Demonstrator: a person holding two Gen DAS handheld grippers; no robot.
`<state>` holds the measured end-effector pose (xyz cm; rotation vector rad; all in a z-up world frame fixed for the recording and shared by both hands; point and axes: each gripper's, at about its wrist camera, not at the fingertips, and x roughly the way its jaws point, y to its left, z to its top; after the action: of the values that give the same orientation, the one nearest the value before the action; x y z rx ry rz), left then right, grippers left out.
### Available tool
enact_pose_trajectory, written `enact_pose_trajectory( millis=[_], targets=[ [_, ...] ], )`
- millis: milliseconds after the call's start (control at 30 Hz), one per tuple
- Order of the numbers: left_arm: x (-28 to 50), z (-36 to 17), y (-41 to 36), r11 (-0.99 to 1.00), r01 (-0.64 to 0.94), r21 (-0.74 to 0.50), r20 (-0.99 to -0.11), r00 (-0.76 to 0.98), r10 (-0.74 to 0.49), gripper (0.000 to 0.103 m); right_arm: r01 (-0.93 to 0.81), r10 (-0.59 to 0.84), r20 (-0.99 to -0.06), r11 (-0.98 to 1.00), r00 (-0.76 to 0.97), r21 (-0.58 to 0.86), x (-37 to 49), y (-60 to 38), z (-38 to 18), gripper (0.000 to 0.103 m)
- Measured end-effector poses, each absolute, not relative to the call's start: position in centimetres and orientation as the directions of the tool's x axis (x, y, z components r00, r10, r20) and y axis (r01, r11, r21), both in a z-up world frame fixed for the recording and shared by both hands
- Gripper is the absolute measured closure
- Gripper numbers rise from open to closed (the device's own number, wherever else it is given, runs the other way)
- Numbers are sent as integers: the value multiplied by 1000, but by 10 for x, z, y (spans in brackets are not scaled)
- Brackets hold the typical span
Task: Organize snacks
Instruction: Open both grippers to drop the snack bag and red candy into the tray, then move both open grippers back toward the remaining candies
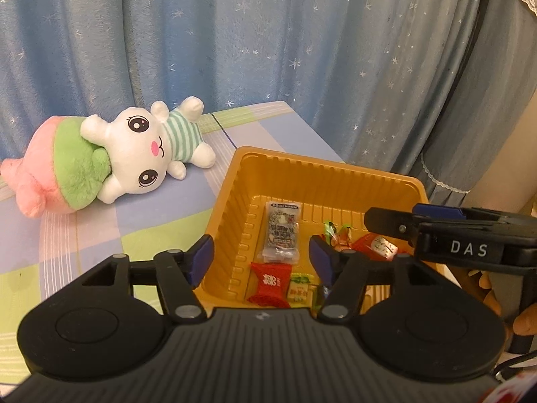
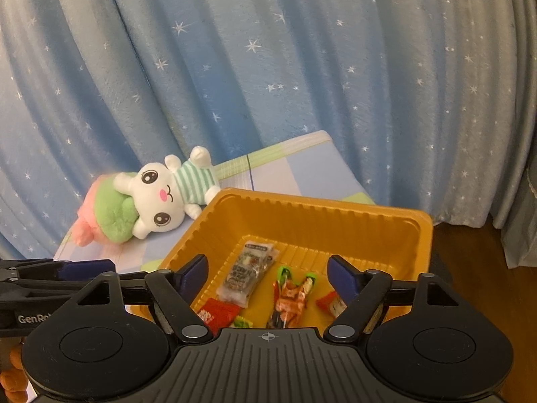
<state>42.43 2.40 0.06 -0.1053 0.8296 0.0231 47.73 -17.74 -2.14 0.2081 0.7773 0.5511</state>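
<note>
A golden plastic tray holds several snacks: a long clear packet, a red candy, a small green-and-yellow candy, orange twist-wrapped candies and a red-and-white candy. My left gripper is open and empty, over the tray's near left part. My right gripper is open and empty, over the tray's near side; it shows from the side in the left wrist view.
A white bunny plush with a pink-and-green plush lies on the checked tablecloth left of the tray. A blue starred curtain hangs behind. The table's edge is just right of the tray.
</note>
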Motion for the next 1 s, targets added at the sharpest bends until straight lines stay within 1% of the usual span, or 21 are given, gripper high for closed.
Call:
enact_pose_trajectory(
  millis=[100, 233, 367, 600, 767, 833, 1000],
  targets=[
    [412, 5, 21, 993, -67, -97, -734, 678, -26, 39, -382, 541, -607, 841, 582, 383, 467, -185, -19, 19],
    [394, 10, 19, 990, -82, -115, -730, 683, -28, 34, -376, 546, -603, 838, 581, 396, 453, -195, -15, 18],
    [375, 16, 19, 986, -101, -135, -725, 688, -29, 34, -382, 551, -602, 835, 578, 397, 437, -203, -10, 16],
    [335, 22, 20, 983, -135, -127, -724, 690, 1, 33, -399, 568, -599, 823, 564, 404, 401, -213, -4, 13],
    [301, 21, 22, 980, -162, -118, -731, 682, 25, 32, -420, 574, -609, 818, 548, 393, 372, -215, -3, 12],
    [288, 20, 23, 977, -174, -121, -734, 679, 30, 29, -427, 579, -615, 814, 536, 394, 360, -216, -3, 12],
    [256, 19, 24, 973, -194, -129, -743, 669, 35, 29, -454, 585, -630, 806, 510, 381, 333, -216, -6, 12]
  ],
)
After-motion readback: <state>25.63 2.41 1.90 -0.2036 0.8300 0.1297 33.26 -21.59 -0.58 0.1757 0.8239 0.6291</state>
